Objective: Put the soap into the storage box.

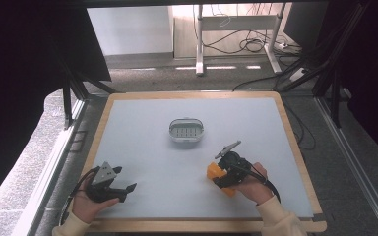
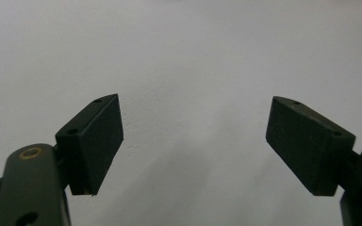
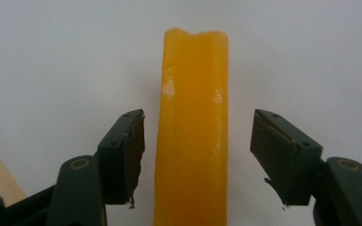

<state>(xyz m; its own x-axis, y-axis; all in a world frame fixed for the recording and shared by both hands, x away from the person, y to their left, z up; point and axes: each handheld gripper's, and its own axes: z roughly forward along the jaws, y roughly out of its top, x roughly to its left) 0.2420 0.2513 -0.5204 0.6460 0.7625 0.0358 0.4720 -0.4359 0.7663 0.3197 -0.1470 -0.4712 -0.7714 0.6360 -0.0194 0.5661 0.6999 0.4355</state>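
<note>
A long orange block (image 3: 193,117) lies on the grey mat, running straight up between the jaws of my right gripper (image 3: 198,141). Those jaws stand open, one on each side of the block with a gap to it on both sides. From above, the orange block (image 1: 213,170) sits at the mat's front right under the right gripper (image 1: 221,181), held by a hand in a cream sleeve. My left gripper (image 1: 124,179) rests at the front left, tilted toward the mat. Its jaws are wide open around bare mat, as the left gripper (image 2: 195,136) view shows.
A small oval white container (image 1: 173,132) with a gridded inside stands near the middle of the grey mat (image 1: 147,142). A wooden table rim (image 1: 295,142) frames the mat. Beyond the far edge are floor, desk legs and cables.
</note>
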